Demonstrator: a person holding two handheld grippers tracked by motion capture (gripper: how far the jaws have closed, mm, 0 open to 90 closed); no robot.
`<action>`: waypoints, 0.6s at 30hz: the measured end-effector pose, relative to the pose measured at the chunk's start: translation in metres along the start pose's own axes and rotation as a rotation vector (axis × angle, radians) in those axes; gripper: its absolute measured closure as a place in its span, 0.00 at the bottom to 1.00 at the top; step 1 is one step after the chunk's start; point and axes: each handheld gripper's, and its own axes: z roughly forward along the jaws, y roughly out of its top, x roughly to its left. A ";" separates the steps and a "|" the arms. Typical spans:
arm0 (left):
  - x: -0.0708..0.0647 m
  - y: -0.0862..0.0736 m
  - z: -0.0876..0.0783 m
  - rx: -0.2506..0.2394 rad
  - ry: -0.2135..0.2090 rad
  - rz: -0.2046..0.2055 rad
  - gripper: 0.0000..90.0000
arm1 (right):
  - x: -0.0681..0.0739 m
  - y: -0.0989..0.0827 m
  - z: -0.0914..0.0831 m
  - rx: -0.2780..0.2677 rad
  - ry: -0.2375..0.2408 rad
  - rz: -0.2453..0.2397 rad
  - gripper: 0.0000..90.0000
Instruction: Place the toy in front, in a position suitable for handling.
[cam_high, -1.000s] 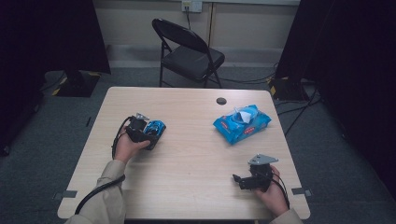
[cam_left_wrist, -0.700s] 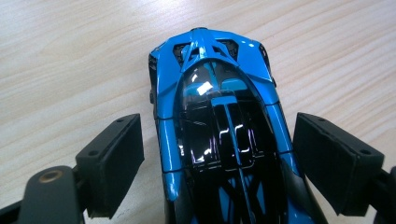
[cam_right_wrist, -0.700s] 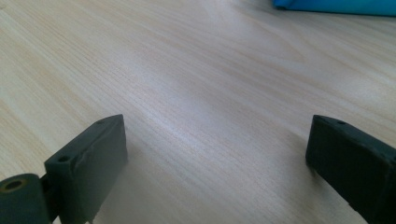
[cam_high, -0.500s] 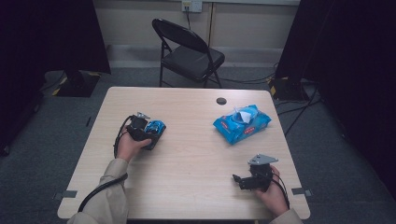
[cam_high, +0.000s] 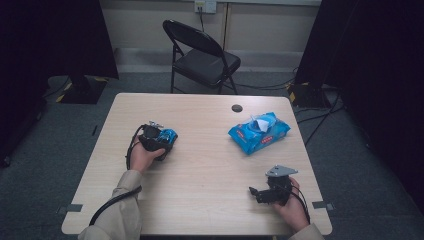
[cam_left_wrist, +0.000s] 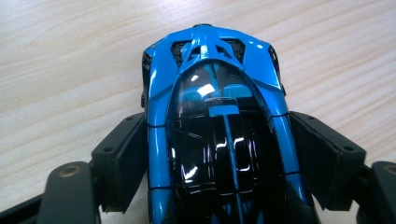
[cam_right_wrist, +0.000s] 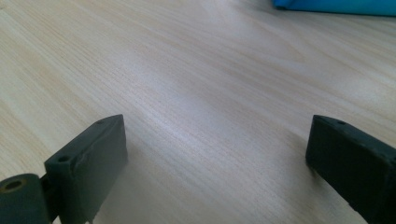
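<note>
Blue toy car (cam_left_wrist: 217, 126) sits left of the wipes pack (cam_high: 259, 132), long axis running between the left gripper (cam_left_wrist: 217, 163) jaws, which have been closing onto its flanks. Right gripper (cam_right_wrist: 215, 158) gapes empty, farther off.

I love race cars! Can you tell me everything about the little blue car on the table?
The toy car is shiny blue with a glossy black roof and windows, and looks like hard plastic. It has a low, pointed sports-car shape with black vents at the far end. It sits flat on the pale wooden table, on its left half. The left gripper has it between its black fingers, one along each side. They have just been closing in on it and sit right against its sides.
</note>
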 end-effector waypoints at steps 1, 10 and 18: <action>0.000 0.000 0.000 -0.003 0.004 -0.006 0.27 | 0.000 0.000 0.000 0.000 0.000 0.000 0.05; -0.003 0.001 0.000 0.007 0.030 -0.041 0.29 | 0.000 0.000 0.000 0.000 0.002 -0.002 0.05; -0.005 0.003 -0.004 0.015 0.034 -0.030 0.31 | 0.000 0.000 0.000 0.001 0.004 -0.003 0.05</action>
